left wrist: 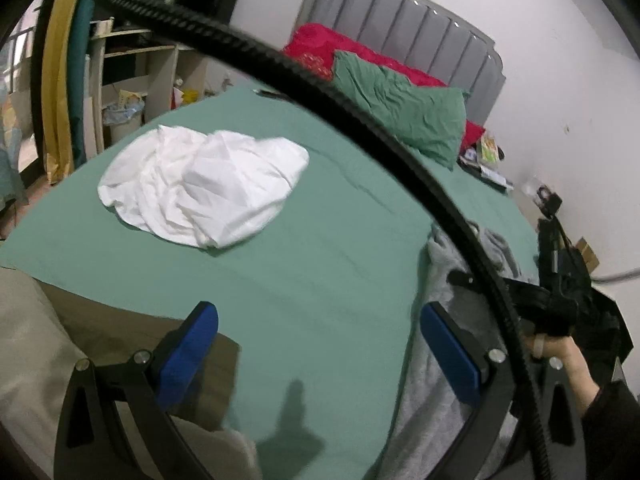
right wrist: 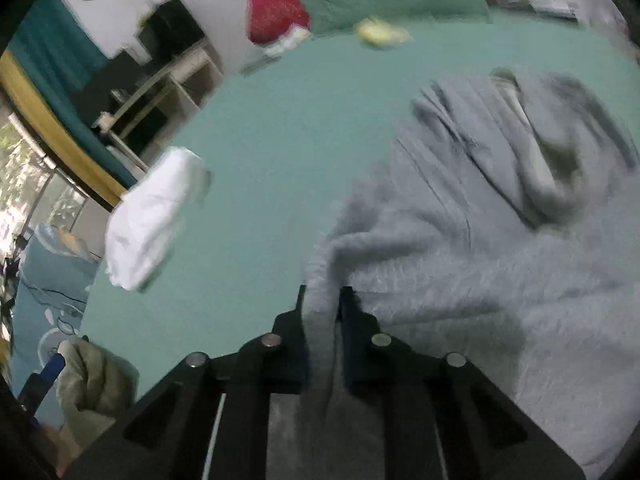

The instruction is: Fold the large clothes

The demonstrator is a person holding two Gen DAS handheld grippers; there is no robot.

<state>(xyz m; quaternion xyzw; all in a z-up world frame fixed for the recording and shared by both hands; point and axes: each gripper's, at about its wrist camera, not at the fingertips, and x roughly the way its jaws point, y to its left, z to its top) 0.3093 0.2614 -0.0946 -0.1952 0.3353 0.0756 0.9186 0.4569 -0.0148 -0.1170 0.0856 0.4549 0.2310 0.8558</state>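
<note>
Grey hoodie [right wrist: 460, 240], on bed [right wrist: 280, 140]: edge pinched in right gripper [right wrist: 322, 300].
Left gripper [left wrist: 320, 344] held released, empty; opposite edge is best taken before fabric is lifted.

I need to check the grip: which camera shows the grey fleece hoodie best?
Right wrist: the grey fleece hoodie fills the frame, its edge pinched in the right gripper. Left wrist shows only a strip, crossed by the black cable.

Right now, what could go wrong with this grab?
1. The right claw pinches only a narrow ridge of the grey fleece hoodie; it may slip when pulled.
2. The ribbed black cable arcs across the left view and could snag.
3. The left claw is open and empty, so the hoodie may drag one-sided.
</note>
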